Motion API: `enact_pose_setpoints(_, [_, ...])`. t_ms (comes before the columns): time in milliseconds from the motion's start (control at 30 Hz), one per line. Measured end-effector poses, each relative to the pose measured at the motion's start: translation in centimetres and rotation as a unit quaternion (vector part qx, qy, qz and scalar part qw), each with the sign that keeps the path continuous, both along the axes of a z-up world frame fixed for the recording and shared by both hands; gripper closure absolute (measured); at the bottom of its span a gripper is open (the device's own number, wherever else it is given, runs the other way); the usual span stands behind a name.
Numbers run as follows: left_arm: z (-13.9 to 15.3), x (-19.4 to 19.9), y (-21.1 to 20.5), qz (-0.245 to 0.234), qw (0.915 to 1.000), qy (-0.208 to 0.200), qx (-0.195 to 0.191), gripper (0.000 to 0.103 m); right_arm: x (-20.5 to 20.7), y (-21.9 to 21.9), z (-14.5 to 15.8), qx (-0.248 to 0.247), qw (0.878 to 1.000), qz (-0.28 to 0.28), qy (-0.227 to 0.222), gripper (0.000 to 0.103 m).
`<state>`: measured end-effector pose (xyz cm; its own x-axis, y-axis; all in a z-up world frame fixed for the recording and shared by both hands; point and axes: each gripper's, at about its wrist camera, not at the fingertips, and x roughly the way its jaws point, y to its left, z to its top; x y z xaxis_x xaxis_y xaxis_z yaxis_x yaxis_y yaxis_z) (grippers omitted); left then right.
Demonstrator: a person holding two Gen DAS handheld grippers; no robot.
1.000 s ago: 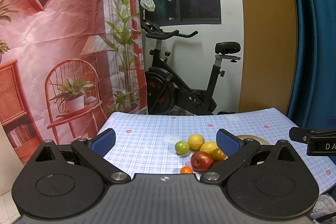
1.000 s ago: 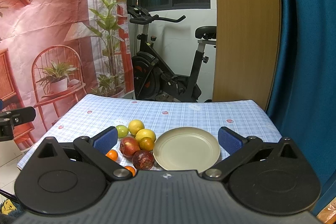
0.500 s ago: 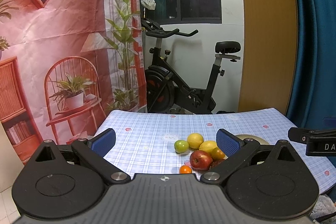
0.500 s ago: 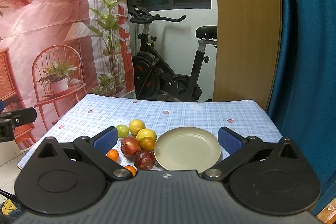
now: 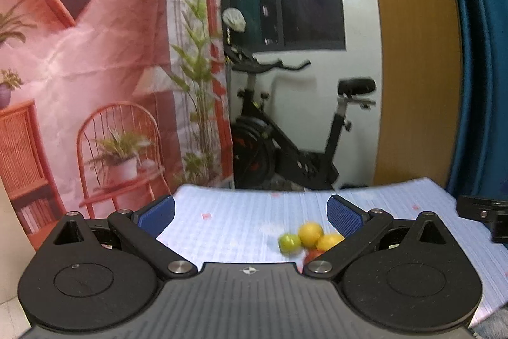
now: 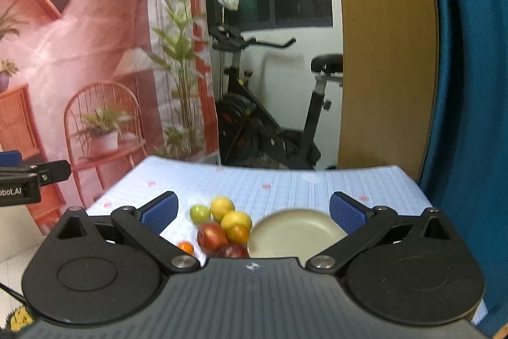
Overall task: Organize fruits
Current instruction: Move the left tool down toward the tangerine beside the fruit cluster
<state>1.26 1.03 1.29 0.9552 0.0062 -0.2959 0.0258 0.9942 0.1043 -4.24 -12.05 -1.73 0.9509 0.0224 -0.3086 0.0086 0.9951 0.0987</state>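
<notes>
**Both grippers spread wide above the table, fruit cluster beside empty plate**

Left gripper [image 5: 250,213] is held released, blue pads far apart, nothing between them. Right gripper [image 6: 254,208] is likewise spread wide and empty. Both are raised over the near edge of the table [image 6: 285,183], which is covered by a pale blue checked cloth.

In the right wrist view, the fruit is seen bunched at 6 to 7 o'clock of the frame. A green fruit [image 6: 199,213] and a yellow one [image 6: 222,207] are placed at the far side; a second yellow fruit [image 6: 236,220] and a small orange one [image 6: 237,233] are set just at 9 o'clock of the plate [image 6: 295,235]. A red apple [image 6: 211,238] and a darker red fruit [image 6: 231,251] are found nearer the camera, the latter partly hidden by the gripper body. A small orange fruit [image 6: 185,247] is set apart at 9 o'clock of the apple. The plate is seen bare, touching or nearly touching the cluster; which cannot be told.

The frames are motion-blurred. An exercise bike [image 6: 270,123] is visible beyond the table at 12 o'clock.
</notes>
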Motion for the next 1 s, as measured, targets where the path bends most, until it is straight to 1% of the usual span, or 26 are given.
enact_pose_setpoints(67, [0.2, 0.7, -0.1, -0.001, 0.9998, -0.02, 0.002, 0.0, 0.7, -1.0, 0.2, 0.025, 0.999, 0.009, -0.023, 0.0])
enact_pose_setpoints(133, [0.3, 1.5, -0.4, -0.007, 0.9995, -0.032, 0.005, 0.0, 1.6, -2.0, 0.5, 0.055, 0.998, 0.019, -0.039, 0.0])
enact_pose_setpoints(167, [0.2, 2.0, -0.5, -0.013, 0.9992, -0.037, 0.002, 0.0, 2.2, -2.4, 0.7, 0.06, 0.997, 0.023, -0.045, 0.0])
enact_pose_setpoints(233, [0.0, 2.9, -0.6, -0.029, 0.9984, -0.048, -0.013, 0.0, 3.6, -2.8, 0.9, 0.053, 0.997, 0.029, -0.054, 0.0])
enact_pose_setpoints(300, [-0.4, 3.8, -0.8, -0.031, 0.9981, -0.047, -0.026, 0.001, 5.5, -2.9, 0.8, 0.044, 0.997, 0.034, -0.046, 0.0])
enact_pose_setpoints(400, [-1.2, 5.2, -1.2, -0.036, 0.9973, -0.048, -0.043, 0.001, 8.4, -3.6, 0.3, 0.073, 0.996, 0.055, -0.008, 0.0])
enact_pose_setpoints(467, [-2.1, 5.9, -1.6, -0.035, 0.9972, -0.052, -0.042, 0.001, 10.0, -3.9, 0.0, 0.081, 0.995, 0.057, 0.005, 0.0])
enact_pose_setpoints(533, [-3.1, 6.5, -2.0, -0.036, 0.9973, -0.053, -0.037, 0.001, 11.1, -3.7, -0.4, 0.08, 0.995, 0.063, 0.003, 0.0])
enact_pose_setpoints(667, [-4.9, 7.6, -2.0, -0.026, 0.9986, -0.02, -0.042, 0.004, 12.7, -3.1, -1.9, 0.067, 0.996, 0.064, 0.002, 0.0])
enact_pose_setpoints(767, [-6.0, 8.1, -1.7, -0.011, 0.9985, -0.013, -0.052, 0.004, 13.5, -2.2, -3.4, 0.049, 0.997, 0.06, 0.007, 0.002])
enact_pose_setpoints(867, [-6.7, 8.6, -1.2, -0.009, 0.9979, 0.019, -0.062, 0.004, 13.8, -1.8, -4.9, 0.049, 0.997, 0.063, 0.013, 0.004])
enact_pose_setpoints(933, [-7.2, 9.2, -0.9, 0.007, 0.9977, 0.036, -0.057, 0.004, 13.8, -1.8, -5.9, 0.046, 0.997, 0.056, 0.015, 0.004])
enact_pose_setpoints(1000, [-7.7, 9.7, -0.9, 0.018, 0.9979, 0.045, -0.042, 0.004, 13.7, -1.7, -6.8, 0.041, 0.998, 0.055, 0.015, 0.004])
